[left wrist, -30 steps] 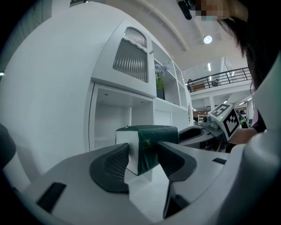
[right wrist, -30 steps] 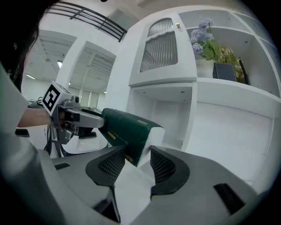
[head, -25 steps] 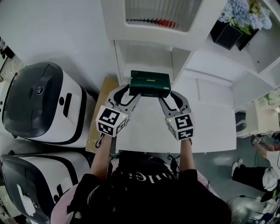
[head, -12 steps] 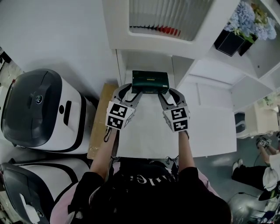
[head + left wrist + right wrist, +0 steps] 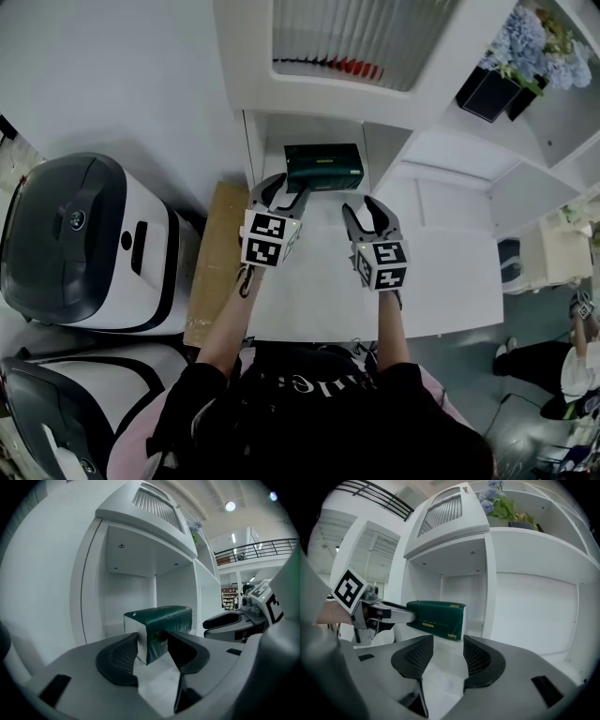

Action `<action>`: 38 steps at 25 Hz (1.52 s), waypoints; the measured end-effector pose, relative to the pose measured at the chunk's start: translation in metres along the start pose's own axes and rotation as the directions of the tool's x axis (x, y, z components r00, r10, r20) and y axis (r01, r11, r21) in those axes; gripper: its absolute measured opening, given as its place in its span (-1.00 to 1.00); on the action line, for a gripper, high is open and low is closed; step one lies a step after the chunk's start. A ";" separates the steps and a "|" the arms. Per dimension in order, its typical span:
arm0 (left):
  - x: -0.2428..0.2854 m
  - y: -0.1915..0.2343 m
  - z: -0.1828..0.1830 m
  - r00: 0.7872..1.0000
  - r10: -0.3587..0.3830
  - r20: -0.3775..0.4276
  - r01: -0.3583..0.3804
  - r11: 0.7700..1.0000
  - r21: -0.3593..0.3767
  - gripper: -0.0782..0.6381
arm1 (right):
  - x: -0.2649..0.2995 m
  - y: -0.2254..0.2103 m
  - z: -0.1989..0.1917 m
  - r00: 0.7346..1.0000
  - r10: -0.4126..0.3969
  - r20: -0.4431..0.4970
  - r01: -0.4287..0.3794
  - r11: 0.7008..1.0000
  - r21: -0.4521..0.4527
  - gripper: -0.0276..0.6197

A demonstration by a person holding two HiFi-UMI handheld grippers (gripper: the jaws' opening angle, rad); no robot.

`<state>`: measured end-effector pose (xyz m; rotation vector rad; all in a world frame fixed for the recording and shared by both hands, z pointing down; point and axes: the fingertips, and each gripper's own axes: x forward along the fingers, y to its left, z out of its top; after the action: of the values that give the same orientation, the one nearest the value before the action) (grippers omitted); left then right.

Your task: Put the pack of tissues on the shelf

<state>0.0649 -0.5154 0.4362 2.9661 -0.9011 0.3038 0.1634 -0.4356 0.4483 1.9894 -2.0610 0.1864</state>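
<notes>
The dark green pack of tissues [image 5: 323,167] lies inside the lower compartment of the white shelf [image 5: 251,141], resting on its floor. My left gripper [image 5: 286,190] is open just in front of the pack's left corner, and nothing is between its jaws. In the left gripper view the pack [image 5: 159,624] sits just beyond the gripper [image 5: 152,645]. My right gripper [image 5: 362,210] is open and further back, clear of the pack. The right gripper view shows the pack [image 5: 438,617] ahead of that gripper [image 5: 447,651], with the left gripper [image 5: 389,614] reaching its side.
Both grippers hover over a white tabletop [image 5: 328,286]. Two large white and black machines [image 5: 89,239] stand on the left beside a cardboard sheet [image 5: 217,258]. Blue flowers in a black pot [image 5: 511,56] sit on an upper right shelf. A person [image 5: 581,361] is at the far right.
Both grippers carried the pack forward between them into the shelf compartment, let go of it, and drew back. The pack now rests there on its own.
</notes>
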 end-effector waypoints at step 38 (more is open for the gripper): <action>-0.064 -0.087 0.007 0.991 -0.134 0.028 0.134 0.991 -0.002 -0.20 | -0.087 0.041 -0.045 0.979 0.200 -0.040 -0.200 0.980 0.005 -0.28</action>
<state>0.0620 -0.4081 0.4200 3.0155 -0.6994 0.2561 0.1295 -0.3375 0.4708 1.7609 -2.2338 0.2644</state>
